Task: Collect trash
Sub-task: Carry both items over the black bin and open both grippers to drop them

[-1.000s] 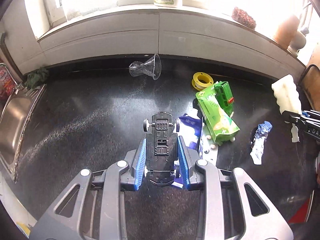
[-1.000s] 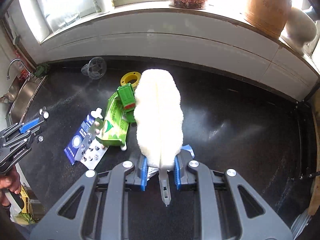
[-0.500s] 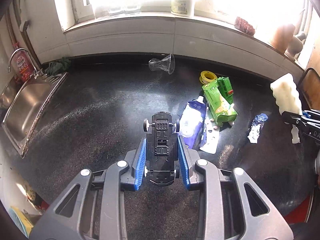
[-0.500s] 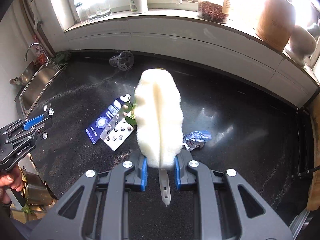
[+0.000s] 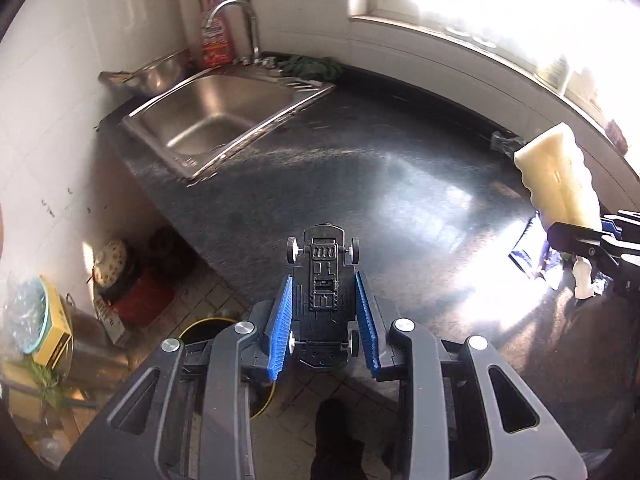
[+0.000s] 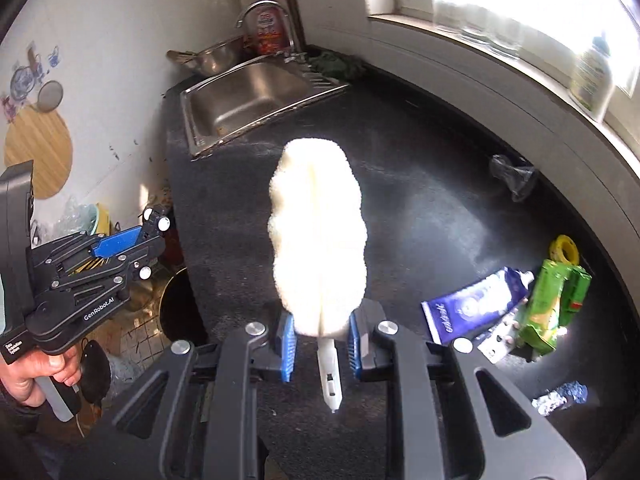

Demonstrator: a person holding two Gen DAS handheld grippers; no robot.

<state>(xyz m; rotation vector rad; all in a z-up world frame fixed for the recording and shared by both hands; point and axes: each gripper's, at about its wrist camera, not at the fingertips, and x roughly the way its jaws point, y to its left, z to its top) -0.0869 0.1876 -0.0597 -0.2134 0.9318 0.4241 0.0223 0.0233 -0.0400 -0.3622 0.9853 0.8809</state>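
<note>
Mid-task: left gripper [image 5: 325,312] is clamped on a black toy car [image 5: 323,300], right gripper [image 6: 322,338] on a white duster head [image 6: 318,240], both near the counter's left edge above a dark bin [image 6: 178,304]. Left on the counter [image 6: 420,220]: blue tube [image 6: 472,304], green pack [image 6: 548,312], yellow tape roll [image 6: 564,250], foil wrapper [image 6: 560,398], plastic cup [image 6: 514,176].

Dark grey gripper [image 5: 323,312] frames, blue ribbed pads [image 5: 280,330], silver screws, white GenRobot.AI lettering.

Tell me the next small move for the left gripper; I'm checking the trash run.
Probably carry the toy car on over the round bin on the floor below and open. The left gripper is shut on it, already past the counter edge.
</note>
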